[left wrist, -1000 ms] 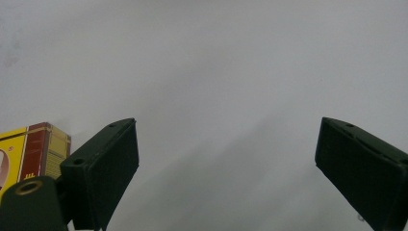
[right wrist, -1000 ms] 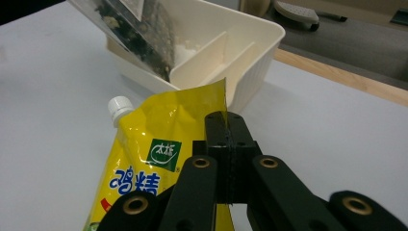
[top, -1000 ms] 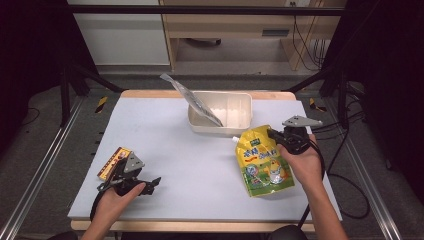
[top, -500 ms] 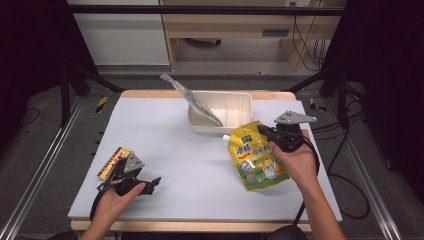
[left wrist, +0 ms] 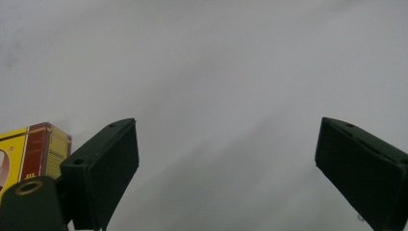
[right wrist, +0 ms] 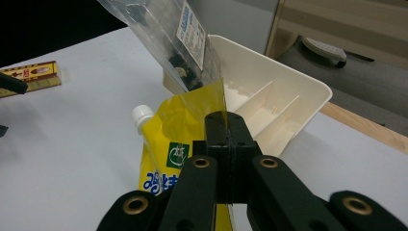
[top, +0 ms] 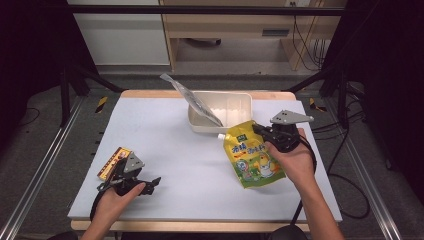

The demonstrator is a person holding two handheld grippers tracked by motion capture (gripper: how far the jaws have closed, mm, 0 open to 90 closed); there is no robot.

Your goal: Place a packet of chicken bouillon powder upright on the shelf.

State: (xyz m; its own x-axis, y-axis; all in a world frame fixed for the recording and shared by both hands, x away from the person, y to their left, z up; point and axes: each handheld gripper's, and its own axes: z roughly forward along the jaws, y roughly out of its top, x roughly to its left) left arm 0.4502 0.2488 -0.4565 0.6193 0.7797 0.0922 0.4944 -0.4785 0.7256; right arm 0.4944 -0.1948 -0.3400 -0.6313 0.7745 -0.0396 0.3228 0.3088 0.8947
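- The right gripper [top: 260,131] has its jaws pinched together on the top corner of the yellow spout pouch [top: 251,160] — in the right gripper view the pouch edge sticks up between the closed pads [right wrist: 226,130], and most of the print is blocked by the gripper itself.
- The pouch hangs tilted just in front of the cream bin [top: 240,100], near its front right corner; can't tell if its bottom edge touches the table [top: 165,130].
- A clear plastic bag [top: 192,99] leans out over the bin's left wall — contents too blurry to make out.
- The left gripper [top: 150,184] sits low at the table's near left with its jaws wide apart and nothing between them.
- A small yellow-and-red box [top: 114,162] lies just beside it, half hidden behind the gripper and cut off at the frame edge in the left gripper view.
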